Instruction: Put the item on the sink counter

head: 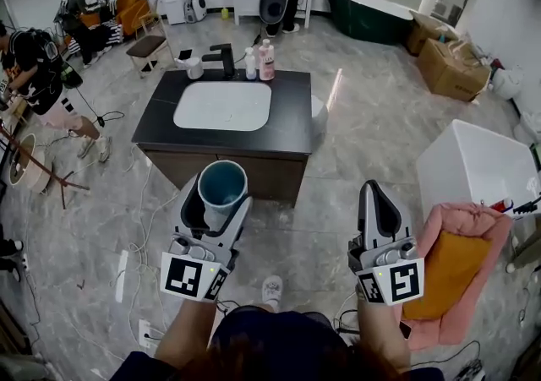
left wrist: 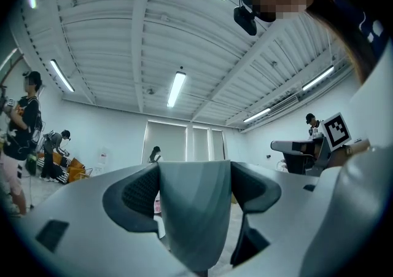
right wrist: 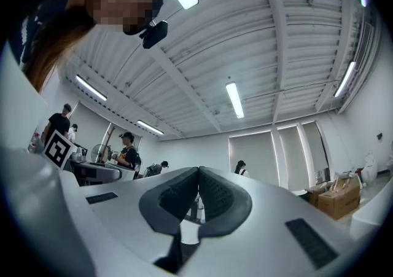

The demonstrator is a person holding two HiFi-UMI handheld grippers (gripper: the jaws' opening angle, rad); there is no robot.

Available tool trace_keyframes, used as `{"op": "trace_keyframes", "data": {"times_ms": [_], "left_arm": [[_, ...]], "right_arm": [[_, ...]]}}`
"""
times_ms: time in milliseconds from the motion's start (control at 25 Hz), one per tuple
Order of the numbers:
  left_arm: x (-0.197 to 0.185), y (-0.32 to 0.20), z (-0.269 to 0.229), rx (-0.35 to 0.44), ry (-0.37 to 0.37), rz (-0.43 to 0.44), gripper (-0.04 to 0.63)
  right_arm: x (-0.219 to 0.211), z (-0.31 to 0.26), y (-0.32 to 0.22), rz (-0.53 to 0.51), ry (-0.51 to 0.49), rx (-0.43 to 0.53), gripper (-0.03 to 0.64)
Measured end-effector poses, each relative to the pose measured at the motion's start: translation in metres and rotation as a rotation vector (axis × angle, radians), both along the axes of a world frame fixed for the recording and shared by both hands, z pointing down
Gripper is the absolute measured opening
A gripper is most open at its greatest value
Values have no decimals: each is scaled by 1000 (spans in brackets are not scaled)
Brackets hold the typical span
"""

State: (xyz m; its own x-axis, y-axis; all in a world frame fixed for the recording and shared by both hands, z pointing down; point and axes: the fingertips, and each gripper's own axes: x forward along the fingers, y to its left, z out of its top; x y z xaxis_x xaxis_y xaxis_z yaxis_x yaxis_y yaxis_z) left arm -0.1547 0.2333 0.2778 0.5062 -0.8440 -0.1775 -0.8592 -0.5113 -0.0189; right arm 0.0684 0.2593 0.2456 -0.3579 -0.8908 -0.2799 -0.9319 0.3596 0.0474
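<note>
**Head view: teal plastic cup (head: 222, 185) in the left tool (head: 219, 200), well short of the dark-topped sink bench (head: 287, 116)**

Grey marbled tile floor (head: 372, 130) fills most of the head view. The sink bench stands on it straight ahead of the person, with a white rectangular basin (head: 222, 106) set into its top. To the right stands a white rectangular tub (head: 469, 164). Beyond it are brown cardboard boxes (head: 452, 67), and a dark green bathtub (head: 368, 14) lies near the far wall. A pink towel with an orange cloth on it (head: 456, 274) shows at the lower right, just beside the right tool (head: 372, 193).

Both tools are held low over the floor, on the near side of the bench and apart from it. The left tool grips the cup, which is upright with its open mouth facing up. In the left gripper view the cup's wall fills the gap between the two dark pads, and both pads press on it. In the right gripper view the right tool's pads meet, with nothing between them.

At the bench's back edge stand a black faucet (head: 224, 58), a pink bottle (head: 267, 61) and a smaller pale bottle (head: 250, 64) just beside it.
</note>
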Motion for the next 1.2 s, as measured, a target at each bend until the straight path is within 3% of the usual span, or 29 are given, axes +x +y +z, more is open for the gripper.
{"op": "trace_keyframes", "data": {"times_ms": [520,1200], "left_arm": [[11,-139,10,-17,5,-11,348],[89,-385,11,-37,4,-196,348]], "right_arm": [[4,11,-146,-38,-4,-15,15],[82,8,-440,-231,0,-34,14]]}}
